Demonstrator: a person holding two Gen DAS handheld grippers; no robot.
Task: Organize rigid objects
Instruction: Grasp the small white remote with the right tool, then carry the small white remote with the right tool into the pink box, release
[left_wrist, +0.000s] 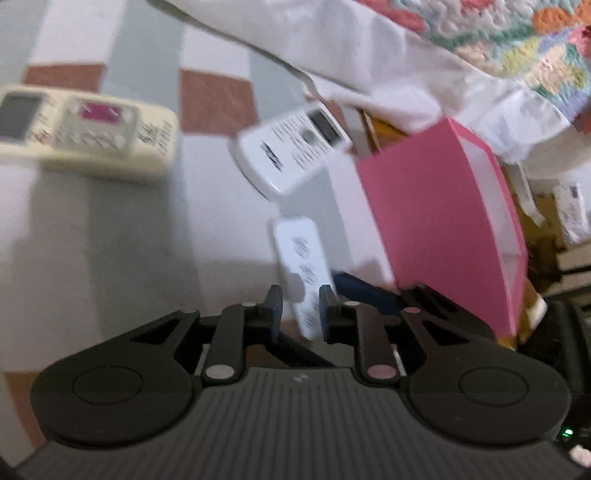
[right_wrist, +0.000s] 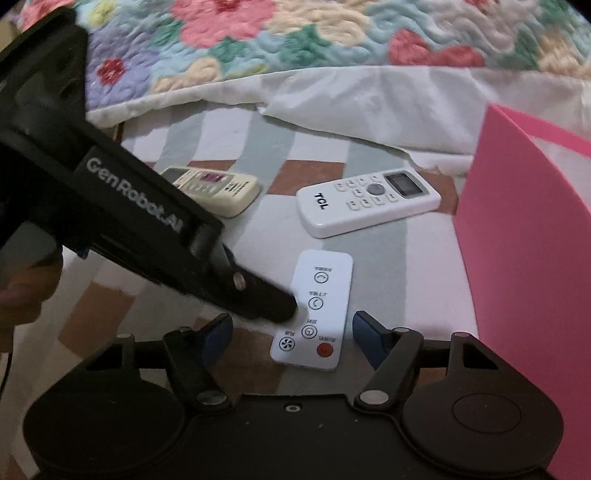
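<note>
A small flat white remote (right_wrist: 314, 310) with a red button lies on the checked bed cover. My right gripper (right_wrist: 293, 338) is open, its blue pads either side of the remote's near end without touching it. My left gripper (right_wrist: 284, 308) comes in from the left, its tip at the remote's left edge. In the left wrist view its fingers (left_wrist: 275, 310) stand a narrow gap apart, and the small remote (left_wrist: 301, 258) shows through that gap. A white TCL remote (right_wrist: 369, 201) and a cream remote (right_wrist: 218, 188) lie further back. A pink box (right_wrist: 524, 258) stands at the right.
A floral quilt (right_wrist: 295, 37) and a white sheet (right_wrist: 369, 103) bound the far side. In the left wrist view the pink box (left_wrist: 436, 221) sits at the bed's edge, with cardboard clutter and another remote (left_wrist: 572, 210) beyond it. A hand (right_wrist: 14, 291) shows at the left.
</note>
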